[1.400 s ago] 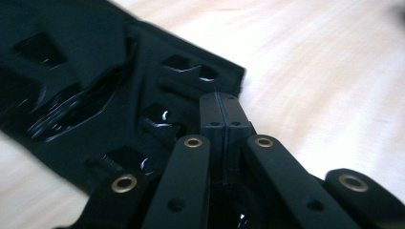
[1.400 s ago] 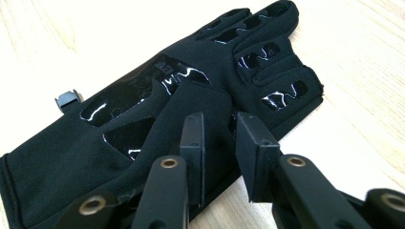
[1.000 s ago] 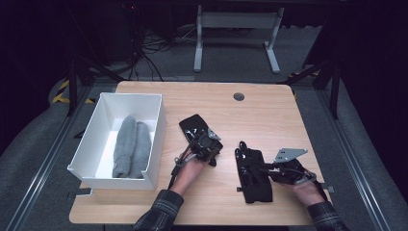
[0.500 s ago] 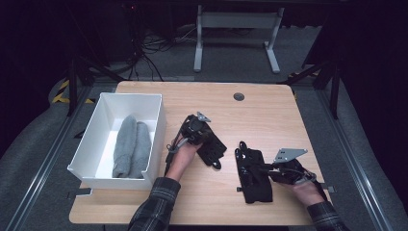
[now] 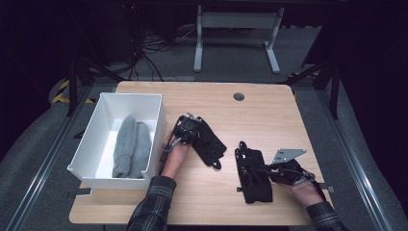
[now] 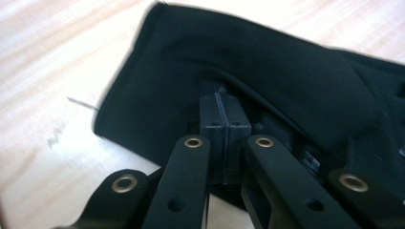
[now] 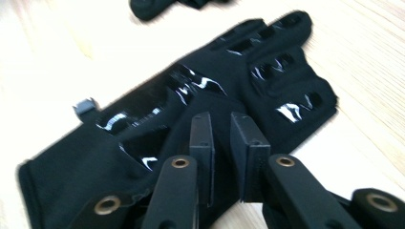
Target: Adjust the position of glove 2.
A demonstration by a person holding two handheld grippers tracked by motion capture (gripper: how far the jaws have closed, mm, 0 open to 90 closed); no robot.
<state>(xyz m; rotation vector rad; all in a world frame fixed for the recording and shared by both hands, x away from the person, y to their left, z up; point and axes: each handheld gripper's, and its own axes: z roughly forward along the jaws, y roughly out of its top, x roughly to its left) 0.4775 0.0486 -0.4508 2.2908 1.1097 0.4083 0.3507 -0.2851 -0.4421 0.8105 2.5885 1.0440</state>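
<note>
I have the left gripper (image 5: pixel 191 129) clenched on the cuff of one soft, light glove (image 5: pixel 208 143) near the bin (image 5: pixel 153 103), while my right fingers (image 7: pixel 203 136), closing, straddle the other limp glove (image 5: pixel 254 174), lying flat on the table (image 5: pixel 269 115), a fold between them.

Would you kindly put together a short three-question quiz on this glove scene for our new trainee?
1. True or false: the left gripper has its fingers pressed together on the fabric of the left glove.
2. What lies inside the white bin? A) grey rolled cloths B) black gloves C) tools
3. Fill in: the right glove lies flat on the wooden ____ beneath the right gripper.

Key:
1. True; the pads meet with black fabric pinched at them.
2. A; two grey rolled cloths lie side by side.
3. Table; the right fingers have just been closing, a narrow gap remaining.
</note>
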